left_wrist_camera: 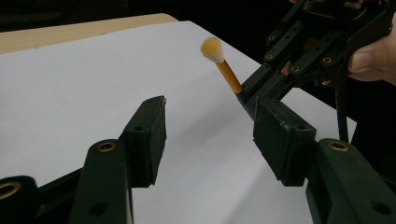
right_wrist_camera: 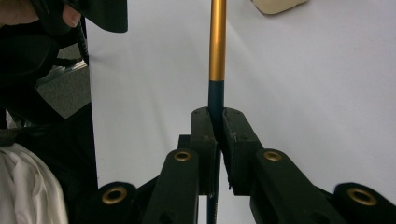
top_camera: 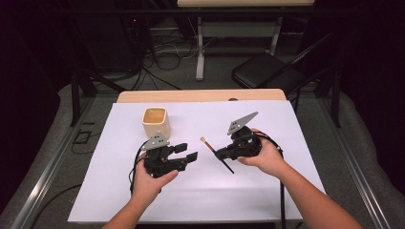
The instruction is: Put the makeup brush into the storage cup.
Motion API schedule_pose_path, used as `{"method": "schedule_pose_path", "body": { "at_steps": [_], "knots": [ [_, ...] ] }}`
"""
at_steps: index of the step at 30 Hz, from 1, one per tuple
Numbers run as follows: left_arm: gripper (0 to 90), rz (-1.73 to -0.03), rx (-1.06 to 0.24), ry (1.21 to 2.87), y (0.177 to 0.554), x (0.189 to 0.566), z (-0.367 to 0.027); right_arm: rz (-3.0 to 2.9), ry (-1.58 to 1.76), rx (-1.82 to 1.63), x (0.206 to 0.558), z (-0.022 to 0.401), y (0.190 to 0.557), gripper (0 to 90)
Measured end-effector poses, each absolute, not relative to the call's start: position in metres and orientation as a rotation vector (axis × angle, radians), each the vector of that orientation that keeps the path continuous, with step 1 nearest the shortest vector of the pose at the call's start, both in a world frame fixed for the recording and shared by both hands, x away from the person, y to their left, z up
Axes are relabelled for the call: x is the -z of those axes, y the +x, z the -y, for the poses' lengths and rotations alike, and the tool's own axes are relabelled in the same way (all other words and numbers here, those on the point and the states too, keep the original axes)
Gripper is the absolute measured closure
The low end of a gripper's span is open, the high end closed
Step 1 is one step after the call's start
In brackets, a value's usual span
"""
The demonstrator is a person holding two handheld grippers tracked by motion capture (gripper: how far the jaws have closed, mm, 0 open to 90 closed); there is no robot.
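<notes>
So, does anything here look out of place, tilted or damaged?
Nothing stands out. The right claw is shut on the brush, bristles up and away from the table. The left claw is open and empty. The cup stands upright on the white sheet, with nothing spilled.

left hand-held gripper (top_camera: 188, 151) gaping, right hand-held gripper (top_camera: 218, 154) clamped

brush (right_wrist_camera: 217, 46) tip: cut off by the top edge, beyond the right gripper (right_wrist_camera: 218, 122);
cup (right_wrist_camera: 279, 4): cropped at that edge;
brush handle: mid-part hidden between the clamped jaws
</notes>
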State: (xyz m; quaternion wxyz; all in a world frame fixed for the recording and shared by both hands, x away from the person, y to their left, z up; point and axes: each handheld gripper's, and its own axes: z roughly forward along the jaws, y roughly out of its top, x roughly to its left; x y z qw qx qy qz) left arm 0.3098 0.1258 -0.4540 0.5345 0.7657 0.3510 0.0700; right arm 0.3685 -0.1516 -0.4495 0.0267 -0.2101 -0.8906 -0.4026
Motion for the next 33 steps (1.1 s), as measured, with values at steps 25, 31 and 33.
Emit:
{"method": "schedule_pose_path", "body": {
  "at_steps": [25,31,33],
  "knots": [
    [47.0,-0.839,-0.128,1.808,0.32,0.448,-0.111,2.643,-0.772,1.41,0.458,0.159,0.367,83.7],
    [47.0,-0.843,-0.132,1.794,0.325,0.448,-0.108,2.62,-0.786,1.477,0.457,0.162,0.366,83.7],
    [47.0,-0.834,-0.144,1.792,0.326,0.446,-0.107,2.616,-0.79,1.499,0.457,0.162,0.364,83.7]
  ]
}}
